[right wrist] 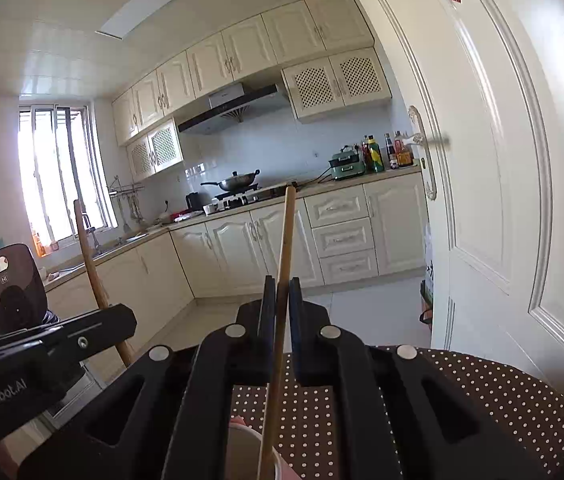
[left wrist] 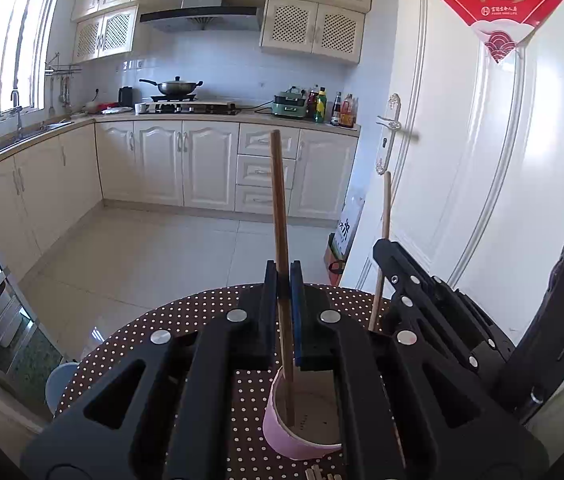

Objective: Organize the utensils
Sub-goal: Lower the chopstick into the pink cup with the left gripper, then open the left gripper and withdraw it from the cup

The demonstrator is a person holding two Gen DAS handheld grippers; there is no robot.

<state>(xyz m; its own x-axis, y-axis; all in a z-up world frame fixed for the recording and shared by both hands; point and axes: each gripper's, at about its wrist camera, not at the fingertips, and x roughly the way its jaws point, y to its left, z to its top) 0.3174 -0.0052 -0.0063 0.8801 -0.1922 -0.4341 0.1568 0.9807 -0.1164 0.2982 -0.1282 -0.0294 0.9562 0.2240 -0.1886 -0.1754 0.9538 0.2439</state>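
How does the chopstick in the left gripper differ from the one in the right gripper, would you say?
The left gripper holds a dark brown chopstick; the right gripper holds a paler, tan chopstick. The dark one looks thicker. Its lower end is plainly inside the pink cup; the pale one's tip is only at the rim. Both stand near upright, clamped.

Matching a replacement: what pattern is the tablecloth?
Dark brown with white polka dots, clearest in the right wrist view.

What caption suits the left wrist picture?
Left claw lowers a dark chopstick into the pink cup.
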